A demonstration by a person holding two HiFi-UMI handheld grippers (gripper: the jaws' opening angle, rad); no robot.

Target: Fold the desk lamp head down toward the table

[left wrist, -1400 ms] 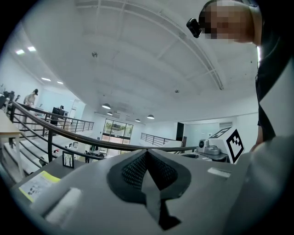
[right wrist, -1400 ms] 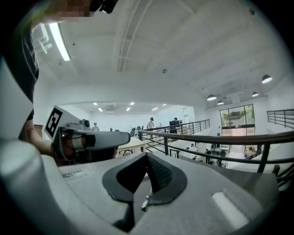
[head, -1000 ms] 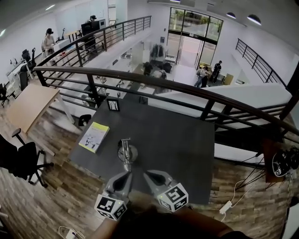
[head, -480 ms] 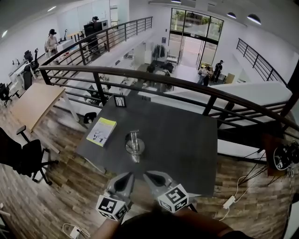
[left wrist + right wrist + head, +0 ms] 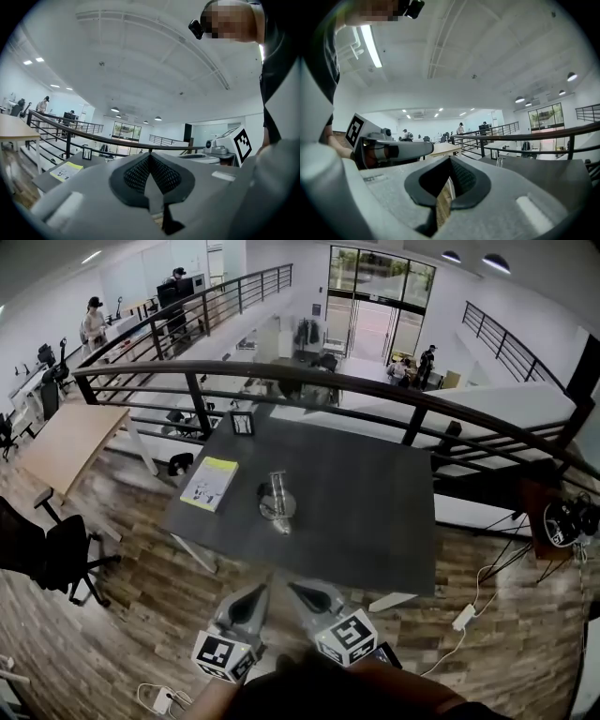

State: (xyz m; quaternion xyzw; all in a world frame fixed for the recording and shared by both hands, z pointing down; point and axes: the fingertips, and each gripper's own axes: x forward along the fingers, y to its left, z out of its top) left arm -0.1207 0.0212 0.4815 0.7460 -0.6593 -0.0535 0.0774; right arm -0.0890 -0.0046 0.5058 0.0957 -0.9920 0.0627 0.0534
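Note:
The desk lamp [image 5: 277,502] stands on its round base left of the middle of the dark grey table [image 5: 366,512], its silver arm folded low over the base. In the right gripper view the lamp [image 5: 500,161] is a small far shape on the tabletop. Both grippers are held side by side over the wooden floor, short of the table's near edge and well apart from the lamp. My left gripper [image 5: 259,591] [image 5: 151,157] is shut with nothing in it. My right gripper [image 5: 293,589] [image 5: 451,161] is shut and empty too.
A yellow booklet [image 5: 210,483] and a small picture frame [image 5: 243,423] lie on the table's left part. A dark railing [image 5: 375,390] runs behind the table. An office chair [image 5: 47,554] stands at left; a power strip [image 5: 463,617] and cables lie on the floor at right.
The table and lamp have drawn away from me: both grippers, earlier over the table's near edge, are now over the floor in front of it. Their jaws stayed as they were.

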